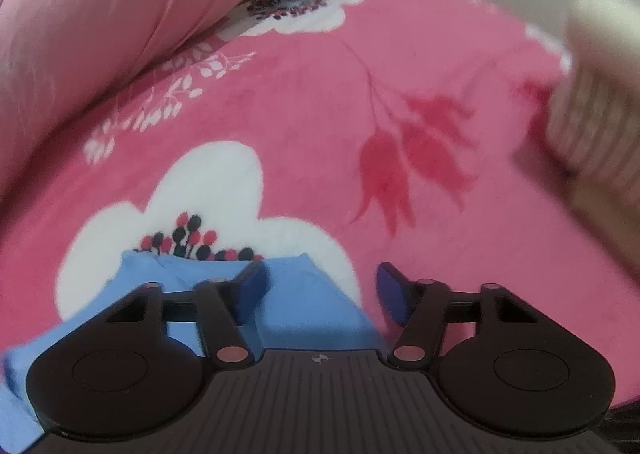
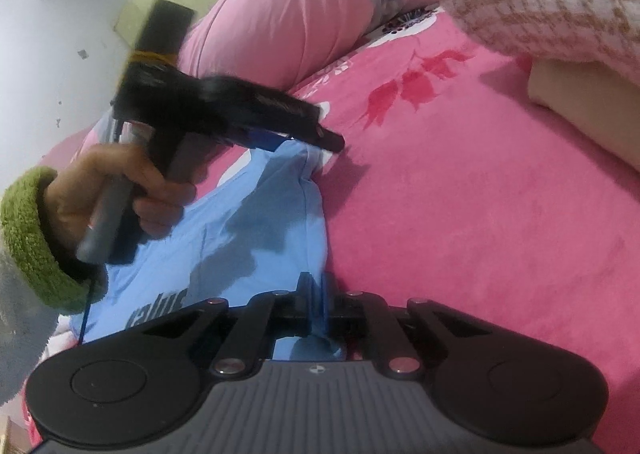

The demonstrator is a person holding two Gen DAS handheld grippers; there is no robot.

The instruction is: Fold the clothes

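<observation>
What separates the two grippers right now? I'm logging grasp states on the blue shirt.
The left gripper has its jaws spread wide, gripping nothing; the right gripper is shut on the blue shirt. The left hovers at the shirt's far end, the right pinches its near edge. Both have blue pads and work over the pink floral blanket.

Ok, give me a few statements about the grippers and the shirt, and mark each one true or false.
1. The right gripper is shut on the blue shirt. True.
2. The left gripper is clamped on the shirt. False: its fingers stand apart, open over the cloth.
3. The shirt lies on a pink floral blanket. True.
4. The shirt is plain, with no print. False: dark lettering shows on it.
5. The person's sleeve cuff is green. True.
</observation>
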